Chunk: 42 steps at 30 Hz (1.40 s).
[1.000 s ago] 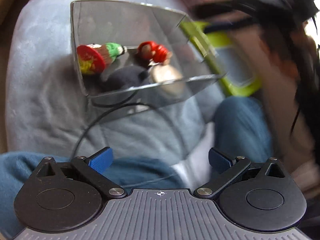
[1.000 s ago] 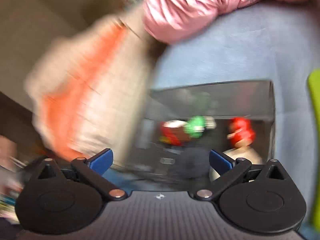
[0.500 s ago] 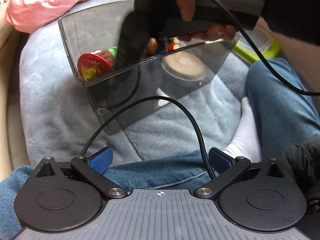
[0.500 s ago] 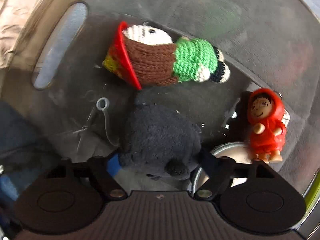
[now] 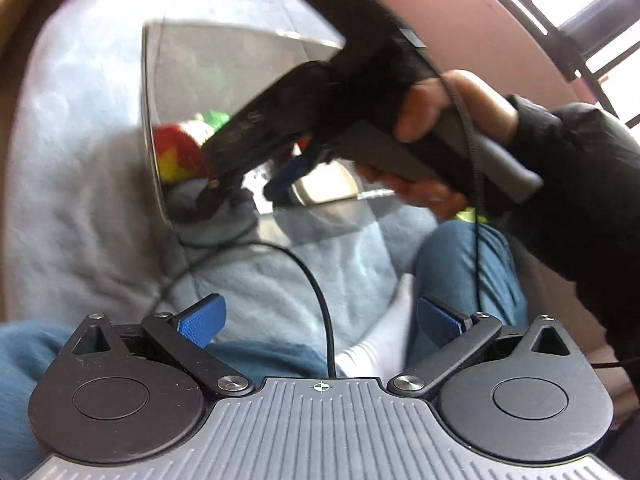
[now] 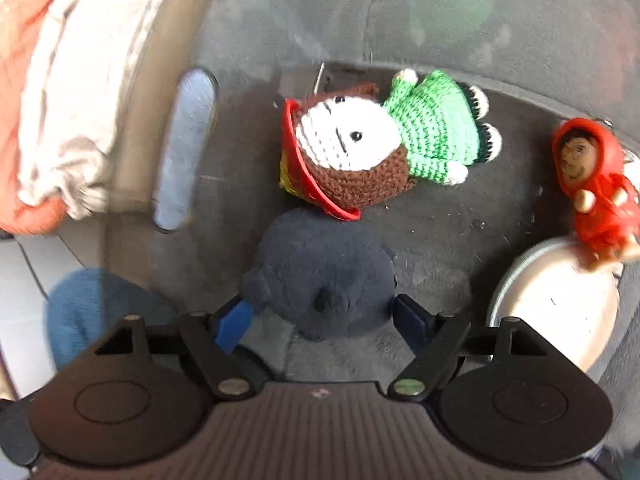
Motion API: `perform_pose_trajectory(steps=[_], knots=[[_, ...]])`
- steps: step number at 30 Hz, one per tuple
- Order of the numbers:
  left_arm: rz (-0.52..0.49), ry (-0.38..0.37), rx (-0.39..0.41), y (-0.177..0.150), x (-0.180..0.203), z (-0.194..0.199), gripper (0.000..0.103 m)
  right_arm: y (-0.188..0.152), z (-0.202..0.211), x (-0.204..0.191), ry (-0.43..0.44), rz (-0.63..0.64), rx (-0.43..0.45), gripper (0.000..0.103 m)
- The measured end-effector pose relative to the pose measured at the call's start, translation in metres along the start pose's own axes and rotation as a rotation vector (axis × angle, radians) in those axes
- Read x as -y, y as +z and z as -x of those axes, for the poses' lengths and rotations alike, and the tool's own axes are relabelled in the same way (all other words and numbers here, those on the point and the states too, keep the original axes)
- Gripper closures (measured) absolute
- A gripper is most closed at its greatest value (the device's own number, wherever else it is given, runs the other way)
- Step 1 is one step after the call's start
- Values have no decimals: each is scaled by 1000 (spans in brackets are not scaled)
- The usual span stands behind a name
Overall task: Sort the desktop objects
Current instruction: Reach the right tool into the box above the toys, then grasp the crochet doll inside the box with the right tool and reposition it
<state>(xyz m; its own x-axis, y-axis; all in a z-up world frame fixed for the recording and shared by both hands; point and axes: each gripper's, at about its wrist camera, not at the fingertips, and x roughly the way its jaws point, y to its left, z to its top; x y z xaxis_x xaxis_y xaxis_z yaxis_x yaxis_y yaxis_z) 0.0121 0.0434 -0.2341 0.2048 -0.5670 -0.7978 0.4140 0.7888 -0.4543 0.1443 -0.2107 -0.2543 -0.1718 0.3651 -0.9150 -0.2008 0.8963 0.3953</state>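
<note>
A clear grey bin rests on a blue-grey cushion. Inside lie a crochet doll with a green dress and red hat, a red wooden figure, a round pale tin and a dark plush toy. My right gripper reaches down into the bin with the plush between its fingers. Its jaws are opening slightly, and both blue pads still touch the plush's sides. In the left wrist view a hand holds the right gripper over the bin. My left gripper hangs open and empty above a leg.
The cushion fills the left. A leg in jeans and a white sock lie near the left gripper, and a black cable runs across them. Orange and beige cloth lies outside the bin's left wall.
The right gripper came down into the bin and closed around the dark plush. The crochet doll has rolled so its face shows. The left gripper stayed open.
</note>
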Motion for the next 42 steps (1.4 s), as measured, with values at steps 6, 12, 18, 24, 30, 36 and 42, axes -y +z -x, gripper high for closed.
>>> perform_pose_trajectory(steps=[6, 12, 18, 24, 30, 36, 42], knots=[[-88, 89, 30, 27, 27, 11, 0, -34, 74, 26, 8, 3, 217, 13], [-124, 228, 54, 61, 33, 7, 0, -58, 133, 51, -171, -5, 461, 25], [32, 144, -35, 56, 11, 20, 0, -36, 130, 71, -47, -239, 285, 37], [-100, 11, -84, 13, 39, 47, 0, -5, 78, 67, 84, -505, 265, 23], [-26, 45, -52, 0, 22, 59, 0, 21, 10, 68, 160, -719, 203, 27], [71, 44, -78, 1, 3, 46, 0, 27, 8, 64, 223, -690, 249, 49], [35, 24, -82, 4, 10, 41, 0, 19, 22, 49, 105, -540, 254, 47]])
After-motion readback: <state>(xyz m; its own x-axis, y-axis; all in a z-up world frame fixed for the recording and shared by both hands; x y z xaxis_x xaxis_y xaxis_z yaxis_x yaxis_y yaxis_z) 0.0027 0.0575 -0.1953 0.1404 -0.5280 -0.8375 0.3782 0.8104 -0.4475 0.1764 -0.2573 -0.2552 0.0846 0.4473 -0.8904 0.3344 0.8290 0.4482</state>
